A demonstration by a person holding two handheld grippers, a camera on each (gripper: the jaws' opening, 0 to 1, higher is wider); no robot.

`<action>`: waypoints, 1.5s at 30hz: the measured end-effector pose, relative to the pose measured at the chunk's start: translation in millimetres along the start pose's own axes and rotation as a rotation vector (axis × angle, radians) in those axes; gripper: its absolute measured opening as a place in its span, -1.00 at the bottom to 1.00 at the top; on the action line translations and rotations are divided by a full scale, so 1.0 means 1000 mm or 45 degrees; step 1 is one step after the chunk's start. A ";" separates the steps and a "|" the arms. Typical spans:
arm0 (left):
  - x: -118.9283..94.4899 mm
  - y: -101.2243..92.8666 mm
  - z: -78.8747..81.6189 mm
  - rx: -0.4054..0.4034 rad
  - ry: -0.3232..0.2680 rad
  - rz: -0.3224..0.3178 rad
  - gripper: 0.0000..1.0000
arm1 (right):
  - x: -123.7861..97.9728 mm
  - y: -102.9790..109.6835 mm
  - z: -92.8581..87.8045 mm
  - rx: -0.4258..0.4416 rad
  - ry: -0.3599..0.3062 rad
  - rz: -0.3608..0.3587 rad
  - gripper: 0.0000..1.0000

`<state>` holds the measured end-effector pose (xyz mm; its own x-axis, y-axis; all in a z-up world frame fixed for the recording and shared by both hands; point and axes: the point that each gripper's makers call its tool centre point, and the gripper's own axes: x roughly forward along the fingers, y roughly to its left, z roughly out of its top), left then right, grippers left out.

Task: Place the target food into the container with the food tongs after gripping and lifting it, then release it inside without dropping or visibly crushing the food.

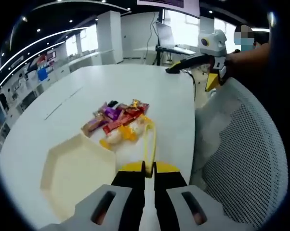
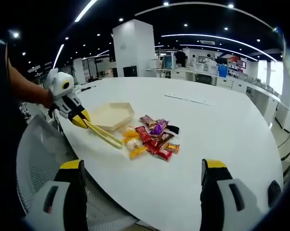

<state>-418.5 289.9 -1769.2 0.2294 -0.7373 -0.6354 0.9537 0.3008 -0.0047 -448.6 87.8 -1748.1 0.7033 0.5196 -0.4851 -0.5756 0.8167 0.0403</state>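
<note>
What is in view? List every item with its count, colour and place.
Table: one, white, round-edged, under everything.
Container: one, cream, hexagonal tray, empty, beside the snack pile.
Wrapped snacks: a small pile, count unclear; red, purple, orange and yellow wrappers, mid-table.
Food tongs: one pair, yellow, held in the left gripper, tips at the near edge of the pile.
Mesh chair: one, white, at the table's edge.
Left gripper: one, black, white and yellow, shut on the tongs.
Right gripper: one, same colours, jaws wide apart, holding nothing, above the table's edge.
Person's arm: one, behind the left gripper.
</note>
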 end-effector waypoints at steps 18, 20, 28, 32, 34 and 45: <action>-0.067 -0.004 0.127 -0.134 -0.469 -0.220 -0.99 | -0.012 0.026 0.110 0.083 -0.283 0.308 0.84; -0.074 -0.010 0.142 -0.155 -0.526 -0.280 -0.99 | -0.013 0.032 0.125 0.073 -0.309 0.352 0.80; -0.099 -0.026 0.187 -0.191 -0.711 -0.394 -0.99 | -0.023 0.071 0.169 0.080 -0.380 0.630 0.39; -0.109 -0.035 0.201 -0.201 -0.766 -0.462 -0.99 | -0.031 0.089 0.192 0.104 -0.439 0.771 0.13; -0.109 -0.038 0.202 -0.202 -0.769 -0.476 -0.99 | -0.033 0.093 0.200 0.113 -0.443 0.808 -0.01; -0.117 -0.052 0.213 -0.240 -0.839 -0.552 -0.98 | -0.037 0.126 0.222 0.091 -0.482 0.936 -0.27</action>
<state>-452.9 231.4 -1530.1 -0.0298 -0.9988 0.0381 0.9487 -0.0403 -0.3135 -454.9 227.1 -1531.2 0.2581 0.9660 0.0128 -0.9243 0.2431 0.2941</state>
